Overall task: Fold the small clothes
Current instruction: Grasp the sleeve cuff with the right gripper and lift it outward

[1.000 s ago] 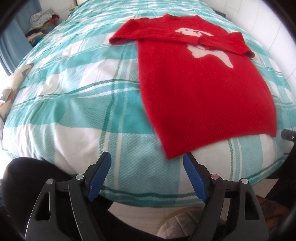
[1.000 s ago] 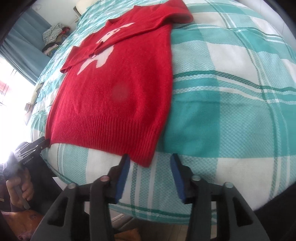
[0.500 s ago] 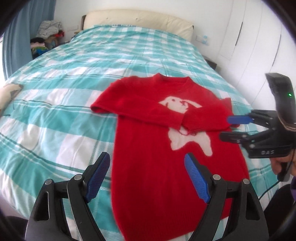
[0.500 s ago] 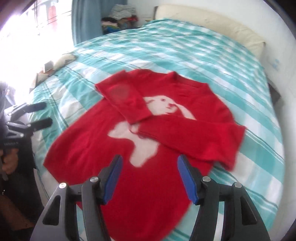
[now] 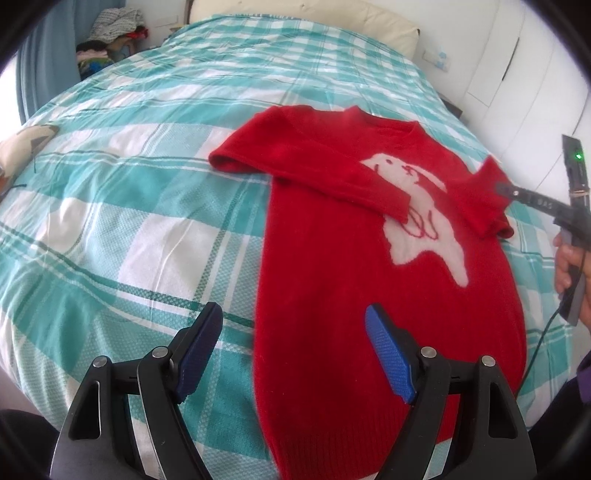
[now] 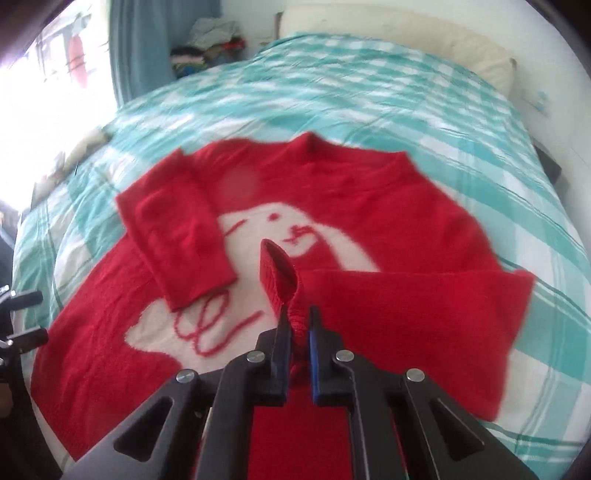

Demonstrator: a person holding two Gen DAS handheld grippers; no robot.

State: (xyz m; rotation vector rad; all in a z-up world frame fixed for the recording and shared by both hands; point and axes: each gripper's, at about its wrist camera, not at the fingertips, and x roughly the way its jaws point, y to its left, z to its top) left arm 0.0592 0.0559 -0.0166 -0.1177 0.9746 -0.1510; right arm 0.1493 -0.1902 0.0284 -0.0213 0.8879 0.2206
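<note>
A red knit sweater [image 5: 332, 258] with a white animal motif [image 5: 417, 221] lies face up on the bed. Its left sleeve [image 5: 314, 173] is folded across the chest. My right gripper [image 6: 297, 321] is shut on the cuff [image 6: 279, 273] of the right sleeve, which stands up between the pads, lifted off the chest. That same gripper [image 5: 504, 188] shows at the right edge of the left wrist view. My left gripper [image 5: 295, 332] hovers over the sweater's lower left edge, its jaws wide and closing slightly, gripping nothing. It also shows as the left gripper [image 6: 35, 315] at the far left.
The bed [image 5: 129, 184] has a teal and white checked cover and a cream headboard [image 5: 314, 22]. A heap of clothes [image 5: 110, 37] lies beyond the far left corner by a blue curtain. White cupboards [image 5: 517, 55] stand on the right. A hand [image 5: 569, 258] holds the right gripper.
Both grippers moved from the hem up over the sweater's body. The right gripper closed on the right sleeve's cuff and raised it. The left gripper stayed wide.
</note>
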